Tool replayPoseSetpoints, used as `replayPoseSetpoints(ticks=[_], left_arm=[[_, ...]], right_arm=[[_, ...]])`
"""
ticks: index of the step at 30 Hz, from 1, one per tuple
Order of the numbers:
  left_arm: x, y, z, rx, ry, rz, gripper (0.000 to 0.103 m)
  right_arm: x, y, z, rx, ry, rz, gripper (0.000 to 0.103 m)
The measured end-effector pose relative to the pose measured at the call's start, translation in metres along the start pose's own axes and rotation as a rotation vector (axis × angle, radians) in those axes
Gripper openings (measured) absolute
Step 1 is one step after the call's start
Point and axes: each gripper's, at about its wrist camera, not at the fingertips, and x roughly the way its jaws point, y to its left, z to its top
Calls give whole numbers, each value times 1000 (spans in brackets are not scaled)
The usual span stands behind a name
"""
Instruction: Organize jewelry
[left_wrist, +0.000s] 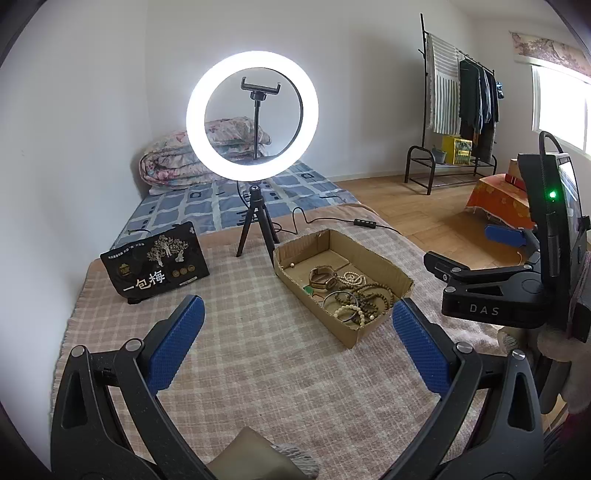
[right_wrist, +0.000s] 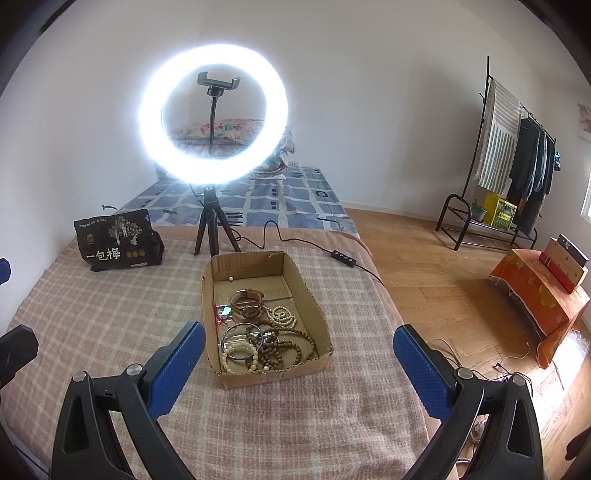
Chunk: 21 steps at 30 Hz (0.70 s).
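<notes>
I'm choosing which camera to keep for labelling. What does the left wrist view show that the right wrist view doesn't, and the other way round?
Only the left wrist view shows the right gripper from the side, with its green indicator light.

Only the right wrist view shows the red cord along the left wall of the cardboard box, and loose cables on the floor.

Both show the box of jewelry, the watch, the metal bangle, bead strands, the lit ring light, the black pouch, the plaid cloth and open blue jaws holding nothing.
</notes>
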Motion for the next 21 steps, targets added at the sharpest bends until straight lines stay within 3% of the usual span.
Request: replayPoseSetpoints(ticks=[21], left_arm=[[0, 1, 0, -2, -1, 3, 103]], right_arm=[[1, 1, -1, -1, 7, -3, 103]])
